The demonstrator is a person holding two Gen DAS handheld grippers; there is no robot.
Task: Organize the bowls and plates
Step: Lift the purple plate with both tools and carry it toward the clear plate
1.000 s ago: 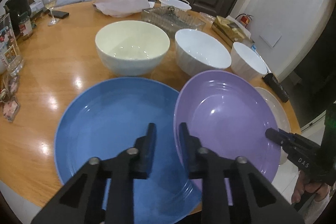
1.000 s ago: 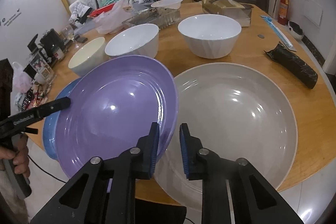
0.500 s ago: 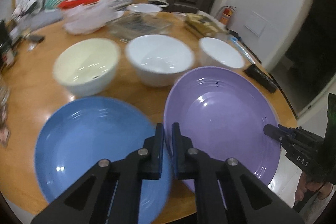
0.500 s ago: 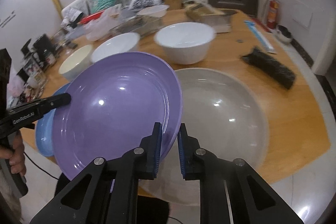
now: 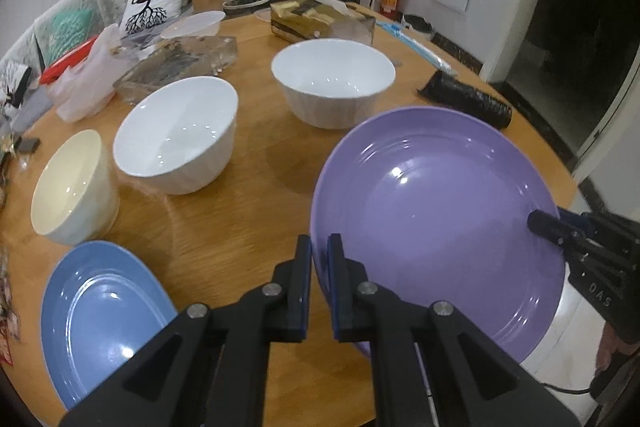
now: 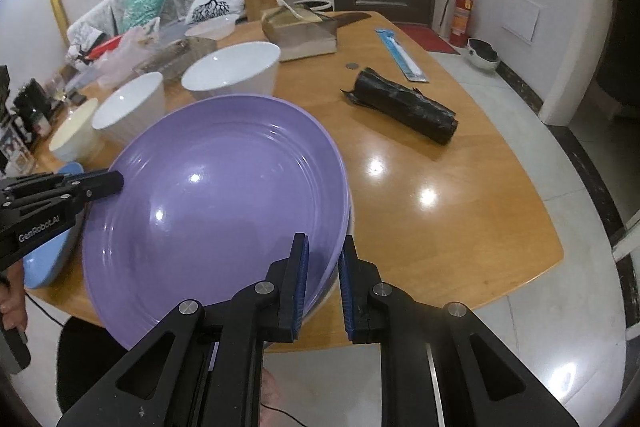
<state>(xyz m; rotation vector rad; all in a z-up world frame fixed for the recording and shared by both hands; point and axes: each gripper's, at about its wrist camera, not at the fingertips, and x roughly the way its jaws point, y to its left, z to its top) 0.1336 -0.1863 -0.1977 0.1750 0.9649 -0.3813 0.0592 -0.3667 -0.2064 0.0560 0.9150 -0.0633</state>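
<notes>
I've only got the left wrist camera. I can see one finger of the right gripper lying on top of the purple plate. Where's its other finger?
Observer: In the right wrist view the right gripper straddles the rim of the purple plate, with one finger on top and the other outside the rim.
Operator: What's on the table past the plate's right side?
Observer: Bare wooden table with lamp glare, as far as the black roll.
Operator: Can you see what's holding my gripper?
Observer: Yes, a hand at the frame's left edge grips the handle of the left gripper.
</notes>
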